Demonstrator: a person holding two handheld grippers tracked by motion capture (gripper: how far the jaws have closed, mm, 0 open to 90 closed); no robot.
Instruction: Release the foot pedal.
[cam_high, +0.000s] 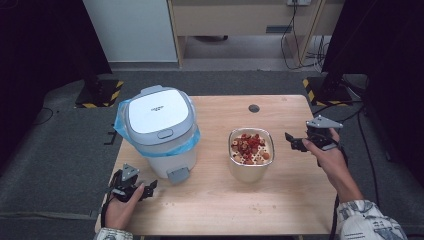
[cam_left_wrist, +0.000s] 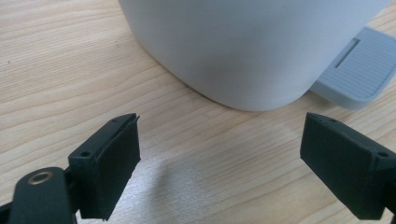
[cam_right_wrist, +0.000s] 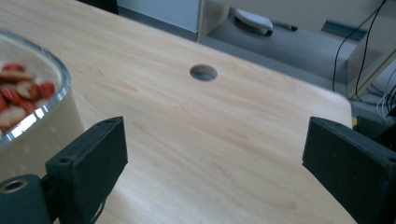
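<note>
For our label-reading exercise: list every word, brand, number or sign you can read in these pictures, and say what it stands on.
Nothing can be read.
Bin lid: a small dark mark, likely a brand, too small and blurred to read.
Glass container of red and pale pieces: no label.
Table: no writing.

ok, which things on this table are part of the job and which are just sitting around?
In play:
pedal bin
bin pedal
bowl of snacks
left gripper, jaws open
right gripper, jaws open

Just there:
table hole
cables on the floor
striped stand bases
</note>
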